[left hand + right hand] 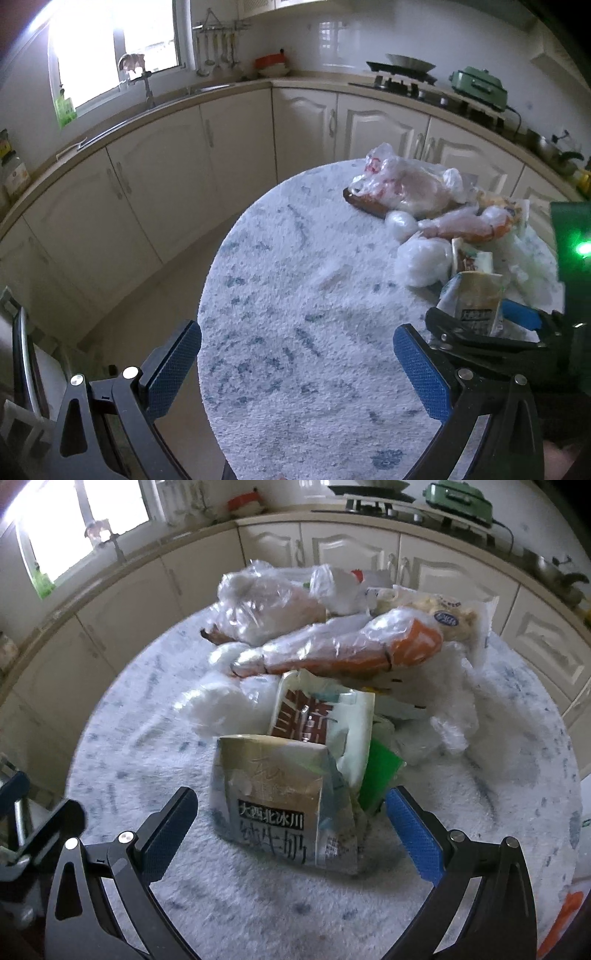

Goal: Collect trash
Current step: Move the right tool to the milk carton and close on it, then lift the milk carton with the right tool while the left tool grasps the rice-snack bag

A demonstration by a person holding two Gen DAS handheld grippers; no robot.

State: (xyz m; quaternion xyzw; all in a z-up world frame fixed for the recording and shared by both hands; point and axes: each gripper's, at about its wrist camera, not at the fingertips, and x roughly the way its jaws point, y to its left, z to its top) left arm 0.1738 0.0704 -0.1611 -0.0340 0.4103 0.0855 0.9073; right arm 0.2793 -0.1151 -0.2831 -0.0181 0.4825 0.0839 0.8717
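Observation:
A crushed milk carton [277,808] with black Chinese print stands on the round white table [258,904], between the open fingers of my right gripper [291,812]; the pads are apart from it. Behind it lie a torn green-white wrapper [325,716], a plastic-wrapped carrot [351,646] and clear plastic bags [266,605]. My left gripper [297,350] is open and empty over the bare table [295,295], left of the pile. In the left wrist view the carton [476,299] sits between the right gripper's fingers [521,314].
Cream kitchen cabinets [166,177] curve behind the table, with a sink and window at the left and a stove [402,79] and green appliance [476,85] at the right. A snack bag [443,616] lies at the back of the pile.

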